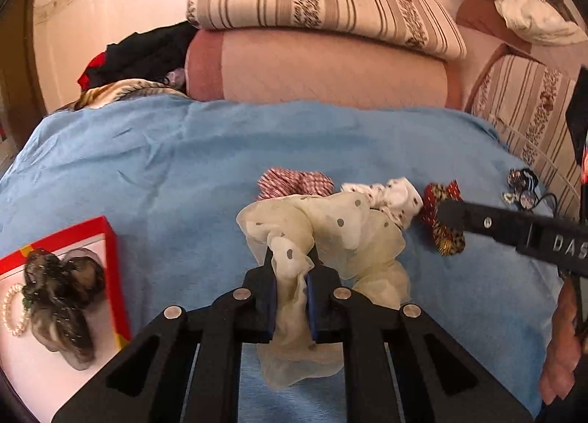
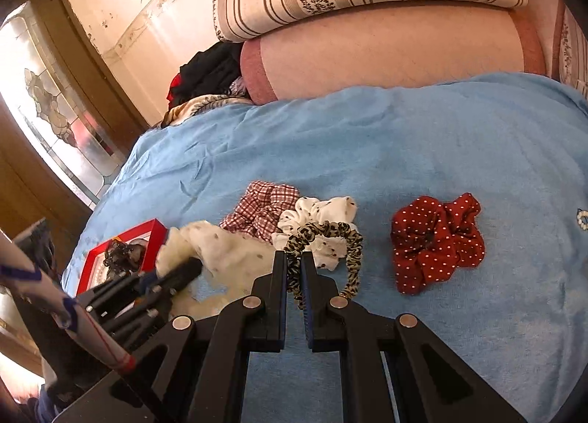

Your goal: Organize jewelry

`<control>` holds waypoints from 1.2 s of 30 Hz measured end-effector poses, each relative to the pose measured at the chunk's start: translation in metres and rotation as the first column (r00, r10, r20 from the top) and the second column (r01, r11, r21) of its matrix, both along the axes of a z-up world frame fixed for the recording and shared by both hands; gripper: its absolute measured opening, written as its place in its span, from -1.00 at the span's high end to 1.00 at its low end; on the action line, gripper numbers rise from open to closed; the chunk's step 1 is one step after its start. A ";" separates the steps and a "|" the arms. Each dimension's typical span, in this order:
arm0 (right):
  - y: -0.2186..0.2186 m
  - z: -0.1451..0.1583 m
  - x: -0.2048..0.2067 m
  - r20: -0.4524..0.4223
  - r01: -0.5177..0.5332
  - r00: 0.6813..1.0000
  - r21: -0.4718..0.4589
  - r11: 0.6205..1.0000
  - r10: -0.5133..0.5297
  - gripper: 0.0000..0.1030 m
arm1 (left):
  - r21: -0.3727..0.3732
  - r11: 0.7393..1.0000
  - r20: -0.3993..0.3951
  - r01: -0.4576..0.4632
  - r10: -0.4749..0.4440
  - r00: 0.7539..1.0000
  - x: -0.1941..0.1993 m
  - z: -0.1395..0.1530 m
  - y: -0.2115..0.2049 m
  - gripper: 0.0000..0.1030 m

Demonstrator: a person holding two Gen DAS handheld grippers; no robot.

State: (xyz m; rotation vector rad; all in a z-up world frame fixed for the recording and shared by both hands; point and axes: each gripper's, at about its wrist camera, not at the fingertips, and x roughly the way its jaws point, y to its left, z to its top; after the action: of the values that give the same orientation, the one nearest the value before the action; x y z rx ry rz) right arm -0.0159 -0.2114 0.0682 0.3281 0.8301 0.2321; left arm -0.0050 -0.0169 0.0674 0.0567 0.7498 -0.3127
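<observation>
Here the left gripper [image 1: 290, 272] is pinching the cream dotted scrunchie [image 1: 330, 235] above the middle of the blue blanket [image 1: 165, 165], while the right gripper [image 2: 294, 268] is squeezing the leopard scrunchie [image 2: 330, 239] beside the red box [image 1: 110, 239].

Blue bedspread [image 2: 422, 151]: scrunchies [image 2: 437, 243], red box [image 1: 110, 239].

Red box [image 1: 110, 239] cut by left edge; small dark trinkets [image 1: 522, 187] beyond right claw unreadable
</observation>
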 end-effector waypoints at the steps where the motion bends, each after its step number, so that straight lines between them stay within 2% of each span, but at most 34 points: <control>1: 0.003 0.001 0.000 0.007 -0.006 1.000 0.000 1.000 0.006 0.85 | -0.001 1.000 0.005 -0.005 0.005 1.000 -0.001 0.002 0.003 0.77; 9: 0.020 0.008 -0.005 0.055 -0.044 0.997 -0.012 0.999 0.045 0.85 | 0.016 0.999 0.028 -0.028 0.028 0.999 -0.005 0.006 0.015 0.77; 21: 0.029 0.007 -0.005 0.066 -0.056 0.996 -0.024 0.998 0.057 0.85 | 0.030 0.998 0.078 -0.064 0.061 0.995 -0.013 0.020 0.034 0.77; 29: 0.051 0.013 -0.015 0.089 -0.058 0.994 -0.024 0.998 0.060 0.85 | 0.010 0.996 0.104 -0.090 0.089 0.991 -0.019 0.033 0.054 0.77; 36: 0.088 0.025 -0.037 0.126 -0.063 0.990 0.007 0.998 0.062 0.85 | -0.010 0.993 0.143 -0.115 0.115 0.983 -0.037 0.052 0.084 0.77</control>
State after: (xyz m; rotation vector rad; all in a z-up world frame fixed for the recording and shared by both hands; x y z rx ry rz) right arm -0.0534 -0.1231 0.0927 0.2949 0.7150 0.3125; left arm -0.0417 0.0669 0.1197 0.0332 0.6079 -0.1967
